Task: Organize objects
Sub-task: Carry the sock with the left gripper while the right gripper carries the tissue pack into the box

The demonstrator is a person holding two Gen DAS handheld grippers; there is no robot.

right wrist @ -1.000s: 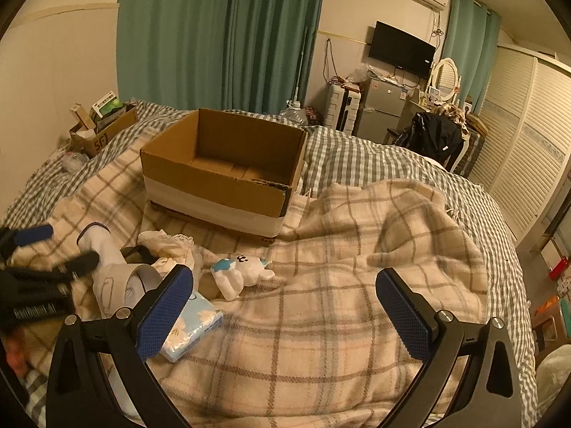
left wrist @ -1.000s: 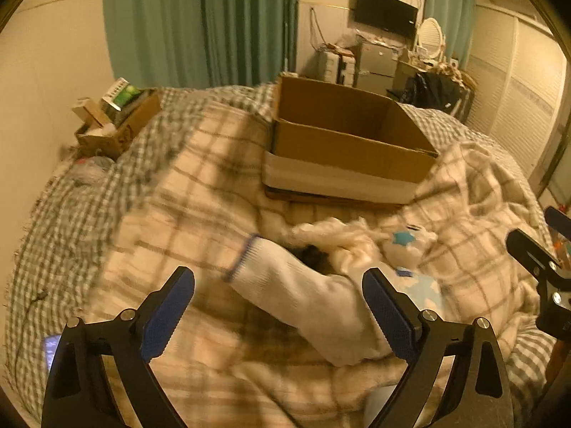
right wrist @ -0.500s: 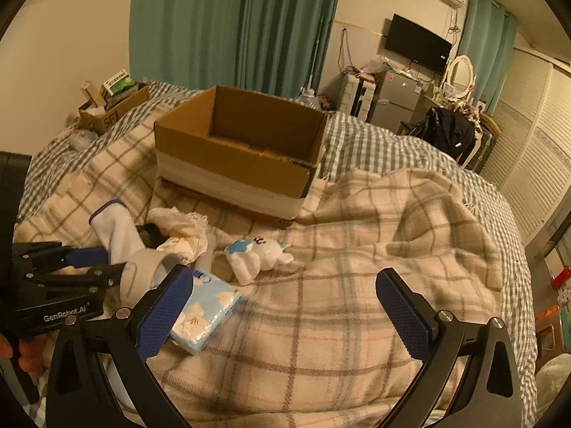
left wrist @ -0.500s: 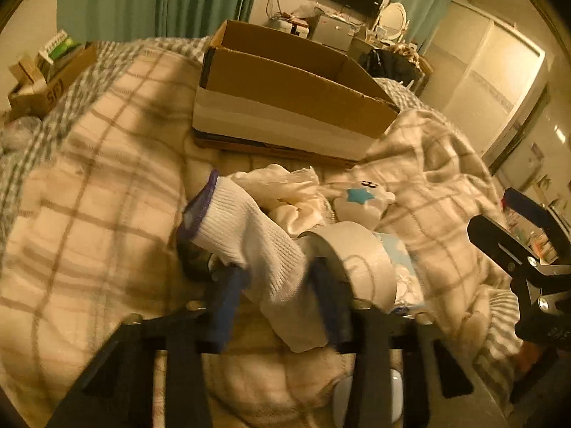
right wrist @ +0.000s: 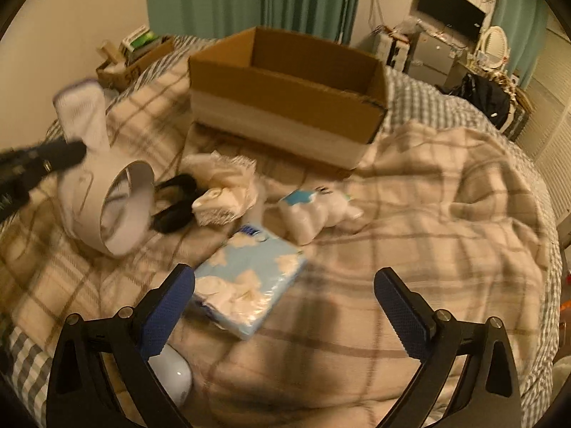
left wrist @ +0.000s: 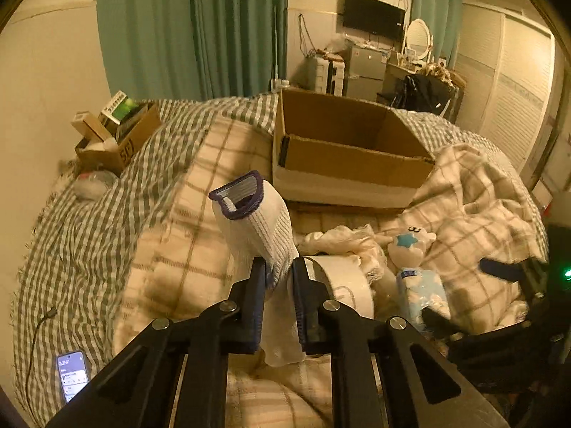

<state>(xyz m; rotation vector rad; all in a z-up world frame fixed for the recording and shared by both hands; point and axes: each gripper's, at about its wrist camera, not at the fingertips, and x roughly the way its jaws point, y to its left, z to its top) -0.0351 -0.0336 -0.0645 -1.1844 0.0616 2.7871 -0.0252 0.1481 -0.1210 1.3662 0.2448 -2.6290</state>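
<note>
My left gripper [left wrist: 279,271] is shut on a white knitted glove [left wrist: 255,221] with a purple cuff and holds it up off the bed; it also shows in the right wrist view [right wrist: 84,114]. An open cardboard box [left wrist: 349,149] stands behind it, also seen in the right wrist view [right wrist: 285,85]. My right gripper [right wrist: 283,292] is open and empty, just above a blue tissue pack [right wrist: 246,281]. A white tape roll [right wrist: 114,207], a white plush toy [right wrist: 314,214], a crumpled white cloth [right wrist: 225,185] and a black band [right wrist: 175,203] lie on the plaid blanket.
A white computer mouse [right wrist: 171,374] lies by my right gripper's left finger. A phone [left wrist: 71,374] with a cable lies at the bed's near left. A small box of clutter [left wrist: 114,135] sits at the far left by the wall. Furniture stands beyond the bed.
My left gripper closed on the glove and lifted it off the blanket. My right gripper moved down and forward toward the tissue pack and stayed open.
</note>
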